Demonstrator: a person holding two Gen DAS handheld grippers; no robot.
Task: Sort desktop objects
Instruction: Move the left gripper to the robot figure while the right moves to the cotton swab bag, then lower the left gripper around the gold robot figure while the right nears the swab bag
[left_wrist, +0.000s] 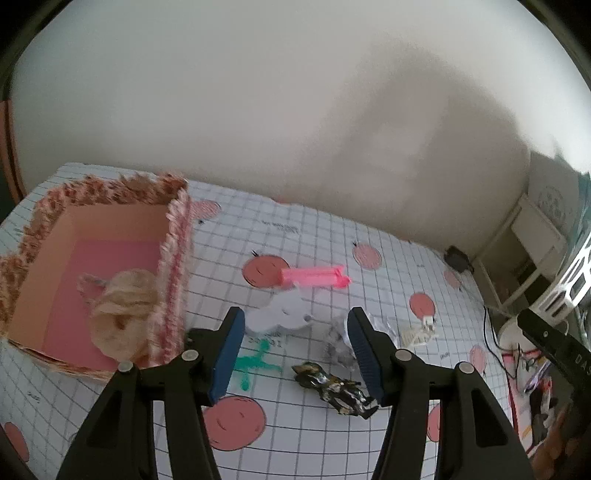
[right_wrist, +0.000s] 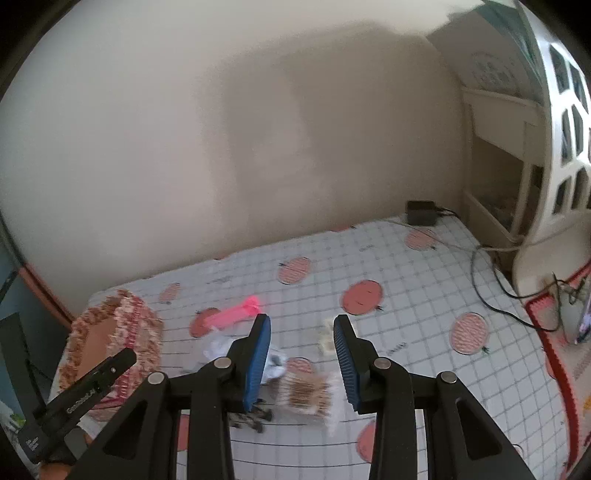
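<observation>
My left gripper (left_wrist: 295, 321) is open and empty above the checked tablecloth. Under it lie a white crumpled tissue (left_wrist: 284, 314), a silver crumpled wrapper (left_wrist: 338, 341), a black and gold wrapper (left_wrist: 334, 387), a green clip (left_wrist: 255, 363) and a pink clip (left_wrist: 314, 277). A pink frilled box (left_wrist: 177, 258) at the left holds a beige fuzzy toy (left_wrist: 122, 314). My right gripper (right_wrist: 301, 325) is open and empty above a brown and white packet (right_wrist: 308, 397). The pink clip (right_wrist: 236, 312), a white clip (right_wrist: 327, 336) and the box (right_wrist: 144, 332) show there too.
A white clip (left_wrist: 419, 334) lies right of the silver wrapper. A black adapter (right_wrist: 421, 212) with cables sits at the table's far right corner. A white shelf unit (right_wrist: 517, 166) stands at the right edge. The wall runs along the back.
</observation>
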